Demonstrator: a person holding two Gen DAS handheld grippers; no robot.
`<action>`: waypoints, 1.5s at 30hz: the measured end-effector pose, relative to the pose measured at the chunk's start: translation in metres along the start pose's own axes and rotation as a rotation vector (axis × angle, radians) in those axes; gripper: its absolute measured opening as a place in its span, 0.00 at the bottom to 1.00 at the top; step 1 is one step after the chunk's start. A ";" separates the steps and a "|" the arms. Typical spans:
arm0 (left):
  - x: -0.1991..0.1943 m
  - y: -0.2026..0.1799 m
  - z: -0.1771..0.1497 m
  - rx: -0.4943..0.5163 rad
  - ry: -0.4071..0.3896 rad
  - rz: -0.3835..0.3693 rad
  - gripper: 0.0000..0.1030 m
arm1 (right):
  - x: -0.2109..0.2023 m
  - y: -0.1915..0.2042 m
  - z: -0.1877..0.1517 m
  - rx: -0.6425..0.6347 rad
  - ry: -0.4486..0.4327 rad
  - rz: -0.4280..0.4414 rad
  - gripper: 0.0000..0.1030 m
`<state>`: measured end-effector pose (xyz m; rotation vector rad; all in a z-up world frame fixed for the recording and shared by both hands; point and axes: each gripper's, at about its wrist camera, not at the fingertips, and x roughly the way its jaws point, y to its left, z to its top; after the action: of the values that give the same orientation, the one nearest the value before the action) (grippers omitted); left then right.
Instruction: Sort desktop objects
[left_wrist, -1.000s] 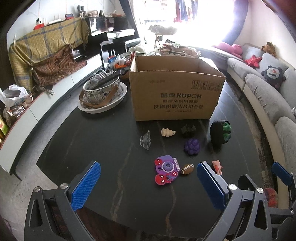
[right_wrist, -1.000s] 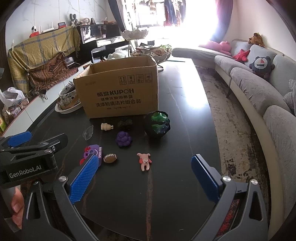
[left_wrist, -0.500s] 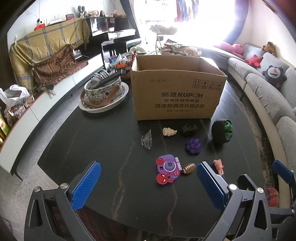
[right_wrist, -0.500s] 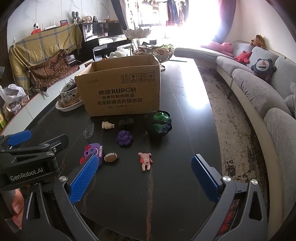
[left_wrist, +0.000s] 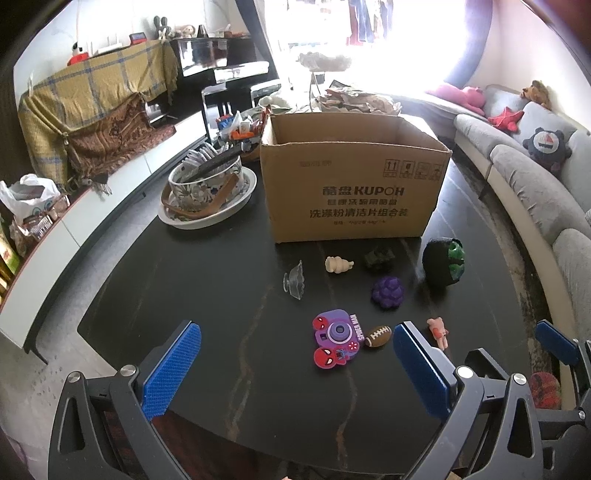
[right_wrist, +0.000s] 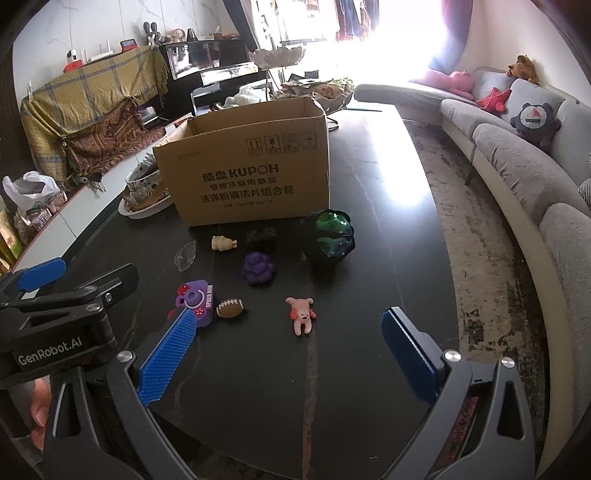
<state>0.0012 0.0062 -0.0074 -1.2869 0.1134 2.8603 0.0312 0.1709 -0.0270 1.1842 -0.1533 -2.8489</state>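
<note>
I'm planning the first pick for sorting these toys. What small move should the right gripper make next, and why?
Probably ease the right gripper forward and down over the pink toy animal. Its jaws are open and empty, the toy lies just ahead between them, apart from the others, and the cardboard box stands open beyond.

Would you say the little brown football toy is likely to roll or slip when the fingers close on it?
Probably. The football toy is oval with tapered ends, so it may roll or squirt sideways. It looks tiny, likely light, and rests on a glossy table.
</note>
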 end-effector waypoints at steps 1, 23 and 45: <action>0.000 0.000 0.000 0.000 -0.001 -0.002 1.00 | 0.000 0.000 0.000 0.000 0.000 -0.001 0.97; -0.002 0.003 0.004 -0.018 -0.018 -0.021 1.00 | 0.001 -0.001 0.004 0.006 -0.004 -0.030 0.99; 0.006 0.001 0.005 -0.005 0.016 -0.035 1.00 | 0.005 0.003 0.006 -0.024 -0.026 -0.040 0.99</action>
<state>-0.0065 0.0053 -0.0092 -1.2996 0.0832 2.8228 0.0237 0.1675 -0.0264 1.1593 -0.0976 -2.8930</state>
